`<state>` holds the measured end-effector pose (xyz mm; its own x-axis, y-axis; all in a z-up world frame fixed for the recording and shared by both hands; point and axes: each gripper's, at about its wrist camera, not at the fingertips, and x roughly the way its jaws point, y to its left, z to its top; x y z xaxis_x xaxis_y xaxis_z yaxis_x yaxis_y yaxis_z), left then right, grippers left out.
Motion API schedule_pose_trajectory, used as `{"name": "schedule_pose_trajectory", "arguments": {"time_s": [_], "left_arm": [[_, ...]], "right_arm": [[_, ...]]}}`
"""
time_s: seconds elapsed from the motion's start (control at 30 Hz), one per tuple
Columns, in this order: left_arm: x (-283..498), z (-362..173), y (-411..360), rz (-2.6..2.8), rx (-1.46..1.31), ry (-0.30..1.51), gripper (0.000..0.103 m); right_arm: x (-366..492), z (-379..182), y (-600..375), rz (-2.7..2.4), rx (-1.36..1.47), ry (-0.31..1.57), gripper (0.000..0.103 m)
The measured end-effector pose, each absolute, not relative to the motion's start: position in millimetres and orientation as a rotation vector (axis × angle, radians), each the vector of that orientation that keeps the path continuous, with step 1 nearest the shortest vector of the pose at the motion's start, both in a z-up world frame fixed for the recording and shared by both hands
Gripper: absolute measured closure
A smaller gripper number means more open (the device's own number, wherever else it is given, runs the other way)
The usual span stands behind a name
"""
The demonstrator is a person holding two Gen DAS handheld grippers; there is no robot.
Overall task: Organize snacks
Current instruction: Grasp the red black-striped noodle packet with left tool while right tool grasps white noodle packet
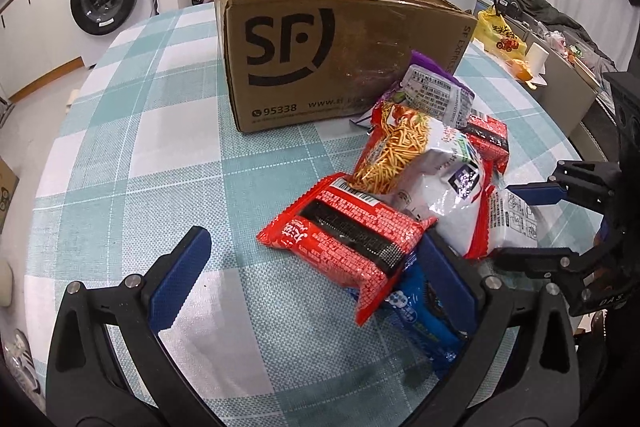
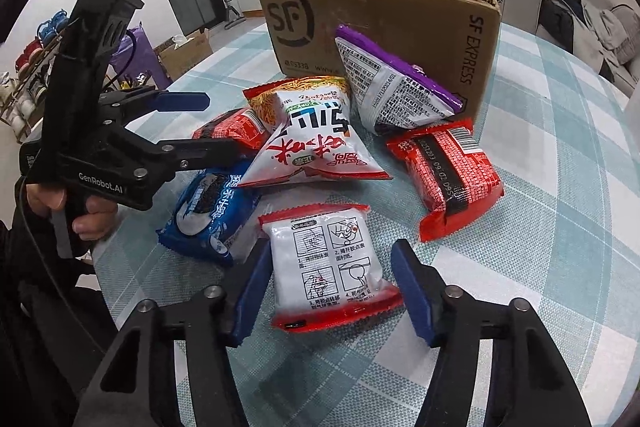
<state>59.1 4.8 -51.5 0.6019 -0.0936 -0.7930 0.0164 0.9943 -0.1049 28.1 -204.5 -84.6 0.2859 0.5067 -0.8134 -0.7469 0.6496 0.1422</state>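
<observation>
Right gripper: jaws spread wide, straddling the white-and-red packet on the bench; a blue pad stands on either side of it, the left pad looks to be just touching its edge, the right pad apart. Nothing held yet.

Left gripper: jaws wide apart, holding nothing. Its right finger lies against the blue cookie pack; the red packet sits between the fingers, toward the right one.

Packet axis: long side of the white-and-red packet runs straight ahead of the right gripper, short side across the jaws, so closing would pinch its narrow width.

Nearer arm: the right one, by my reading; the packet is already inside its span. From the left gripper it lies well off to the right, past the pile.

Pile: noodle-snack bag, purple-edged pouch and a second red packet all lie ahead of the right gripper, between it and the box.

Cardboard box: open-topped, SF print, standing beyond the pile, dead ahead of both grippers. The purple-edged pouch leans on its front wall. Inside not visible.

Bench: teal and white check cloth.

Step (judgement): close on the packet, lift, carry forward over the pile into the box. No snack seen in the box yet, so likely early in the task.

Risk: slick puffy film may slip or crumple.
</observation>
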Motion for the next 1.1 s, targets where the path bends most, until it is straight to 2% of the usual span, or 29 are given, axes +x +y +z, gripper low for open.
{"name": "schedule_pose_trajectory", "arguments": {"time_s": [0.3, 0.4, 0.43, 0.5, 0.67, 0.87, 1.1], "left_arm": [[75, -58, 6, -0.05, -0.066, 0.933, 0.002], [80, -62, 7, -0.056, -0.069, 0.946, 0.012], [80, -63, 7, -0.065, -0.07, 0.949, 0.02], [81, -64, 5, -0.065, -0.057, 0.947, 0.025], [79, -63, 7, -0.097, -0.076, 0.926, 0.046], [75, -62, 5, -0.106, -0.062, 0.914, 0.054], [69, -59, 7, -0.108, -0.079, 0.903, 0.055]], "right_arm": [[27, -84, -204, 0.855, -0.294, 0.961, 0.043], [27, -84, -204, 0.855, -0.292, 0.961, 0.043], [28, -84, -203, 0.856, -0.293, 0.961, 0.043], [28, -84, -203, 0.857, -0.295, 0.959, 0.044], [29, -84, -202, 0.86, -0.3, 0.954, 0.047], [29, -85, -202, 0.86, -0.306, 0.947, 0.053], [28, -80, -204, 0.867, -0.295, 0.924, 0.054]]}}
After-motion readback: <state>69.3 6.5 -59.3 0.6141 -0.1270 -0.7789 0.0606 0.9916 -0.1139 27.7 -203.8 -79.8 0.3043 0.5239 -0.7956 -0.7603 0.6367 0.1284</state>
